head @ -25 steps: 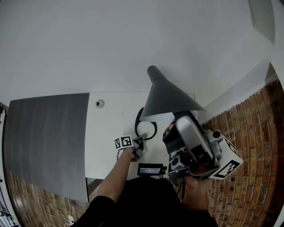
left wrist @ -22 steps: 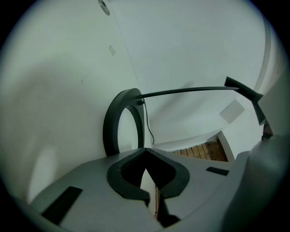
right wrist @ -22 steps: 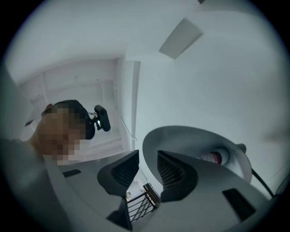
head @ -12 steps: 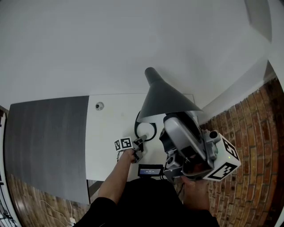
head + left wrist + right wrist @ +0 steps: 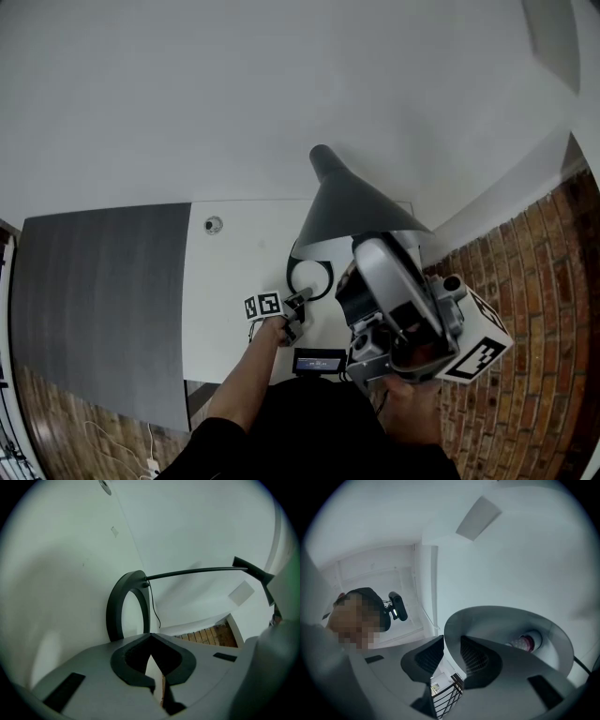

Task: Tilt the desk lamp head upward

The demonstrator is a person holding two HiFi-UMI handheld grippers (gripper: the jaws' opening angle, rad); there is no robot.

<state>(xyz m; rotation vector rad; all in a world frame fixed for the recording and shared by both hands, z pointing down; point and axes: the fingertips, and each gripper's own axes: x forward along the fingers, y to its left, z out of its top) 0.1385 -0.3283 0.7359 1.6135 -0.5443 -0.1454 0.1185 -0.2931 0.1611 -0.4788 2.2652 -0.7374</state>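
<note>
Lamp head (image 5: 352,211) marginally leftward, apex wallward

We list the lamp shade (image 5: 356,208), dark grey outside and pale grey-white inside, with a whitish bulb (image 5: 525,642) tinged pink. The lamp base (image 5: 114,611) is a black ring, and the arm (image 5: 197,572) is thin and black. The table (image 5: 234,267) is white, and the panel (image 5: 103,300) is dark grey with faint streaks. The floor (image 5: 534,272) is red-brown brick with pale joints. The wall (image 5: 234,84) is plain white. The right gripper (image 5: 451,660) and left gripper (image 5: 151,636) have silver-grey bodies and black pads. The marker cubes (image 5: 480,352) are white with black squares. The sleeve (image 5: 281,431) is black.
</note>
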